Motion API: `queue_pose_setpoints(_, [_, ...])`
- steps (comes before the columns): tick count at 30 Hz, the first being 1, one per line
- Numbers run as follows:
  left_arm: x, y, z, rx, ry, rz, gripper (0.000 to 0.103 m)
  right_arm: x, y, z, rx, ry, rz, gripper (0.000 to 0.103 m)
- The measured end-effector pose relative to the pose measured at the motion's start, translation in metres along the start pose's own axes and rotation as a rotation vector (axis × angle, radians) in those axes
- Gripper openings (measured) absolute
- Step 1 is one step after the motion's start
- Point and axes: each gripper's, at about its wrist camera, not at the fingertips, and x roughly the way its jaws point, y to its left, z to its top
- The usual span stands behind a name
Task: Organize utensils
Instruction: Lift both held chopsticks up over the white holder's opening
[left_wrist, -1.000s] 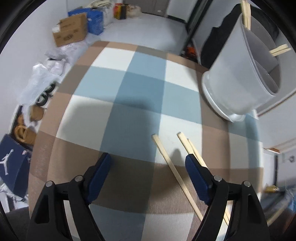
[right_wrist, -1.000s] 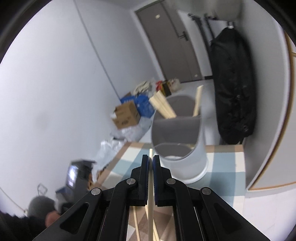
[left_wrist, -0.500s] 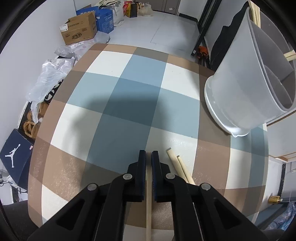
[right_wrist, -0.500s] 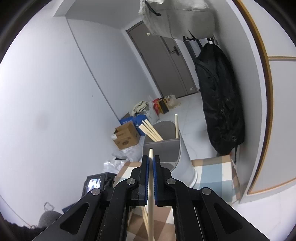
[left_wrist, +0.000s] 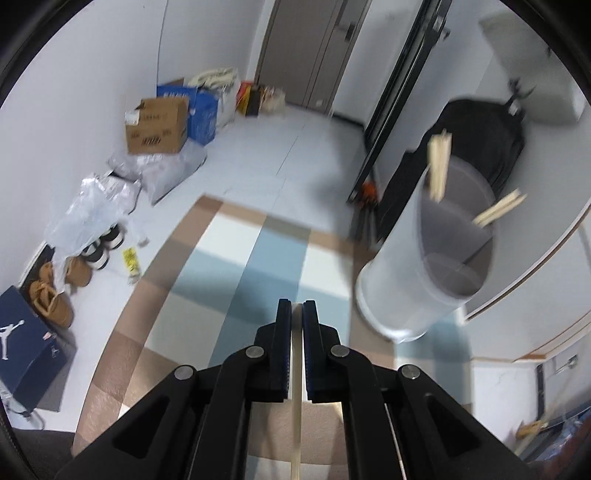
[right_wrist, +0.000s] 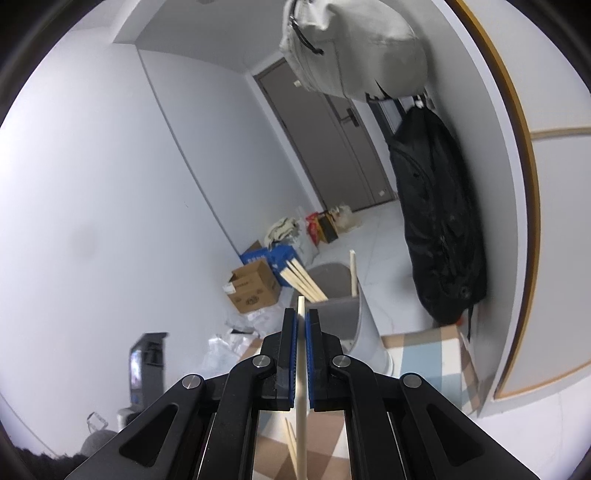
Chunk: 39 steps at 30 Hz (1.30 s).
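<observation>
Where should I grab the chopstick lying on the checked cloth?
Pinch the chopstick across its thin width, coming straight down from above with one finger on each long side. It lies flat on the cloth, so only its narrow sides are free.

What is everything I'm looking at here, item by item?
Wooden chopstick in left gripper: one, pale, clamped.
Wooden chopstick in right gripper: one, pale, clamped.
Grey plastic divided utensil holder: one, on the checked tablecloth, chopsticks already inside.
Loose chopsticks: about two, pale, on the cloth.
Cardboard box: one, brown, floor by wall.
Black bag: one, hanging on wall.
Dark blue shoebox: one, floor.
Left gripper: black, blue pads, shut.
Right gripper: same, shut.
</observation>
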Motion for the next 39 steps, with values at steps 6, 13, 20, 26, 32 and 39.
queue_pose_setpoints(6, [-0.020, -0.006, 0.024, 0.005, -0.078, -0.097, 0.002, 0.003, 0.009, 0.019, -0.011, -0.036, 0.006, 0.004])
queue_pose_setpoints(13, [-0.045, -0.008, 0.055, -0.012, -0.162, -0.192, 0.002, 0.014, 0.018, 0.051, -0.040, -0.076, 0.002, 0.004])
queue_pose_setpoints(20, [-0.071, -0.036, 0.103, 0.005, -0.328, -0.265, 0.002, 0.032, 0.029, 0.094, -0.093, -0.155, -0.010, 0.004])
queue_pose_setpoints(26, [-0.066, -0.061, 0.141, 0.017, -0.473, -0.316, 0.002, 0.060, 0.028, 0.127, -0.129, -0.207, -0.038, 0.004])
queue_pose_setpoints(32, [-0.036, -0.076, 0.164, 0.039, -0.507, -0.392, 0.002, 0.088, 0.009, 0.142, -0.088, -0.235, -0.063, 0.004])
queue_pose_setpoints(39, [0.001, -0.079, 0.171, 0.047, -0.512, -0.390, 0.002, 0.115, -0.005, 0.141, -0.086, -0.251, -0.083, 0.004])
